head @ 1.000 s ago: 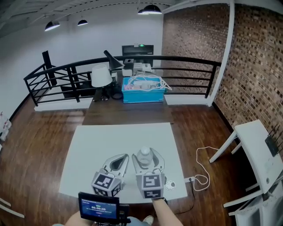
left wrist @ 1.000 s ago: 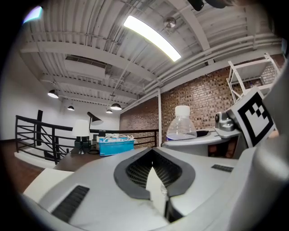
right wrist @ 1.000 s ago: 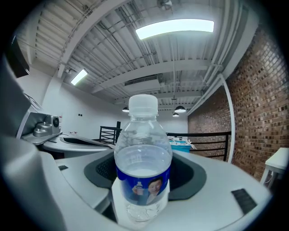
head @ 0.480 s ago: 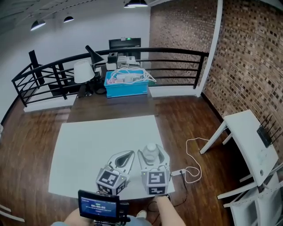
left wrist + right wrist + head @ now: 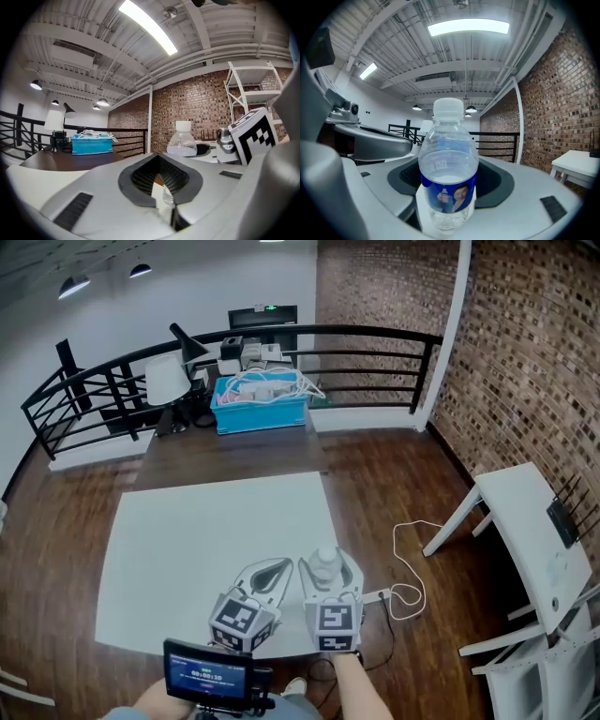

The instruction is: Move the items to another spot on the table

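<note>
You stand at the near edge of a white desk [image 5: 187,549] on a dark wooden floor [image 5: 56,549], with a brick wall [image 5: 544,352] along your right and a white wall [image 5: 187,296] at the far end. Beyond the desk, a dark table [image 5: 225,451] reaches a black railing [image 5: 375,338] and carries a blue bin [image 5: 258,411] of white cables beside a white lamp [image 5: 166,381]. To your right stands a white side table [image 5: 525,521], a white cable [image 5: 408,563] lies on the floor between it and the desk, and pendant lamps [image 5: 73,285] hang from the ceiling at the far left.

Clear, white-capped, blue-labelled water bottle [image 5: 449,159] stands upright in the right claw [image 5: 327,564].
</note>
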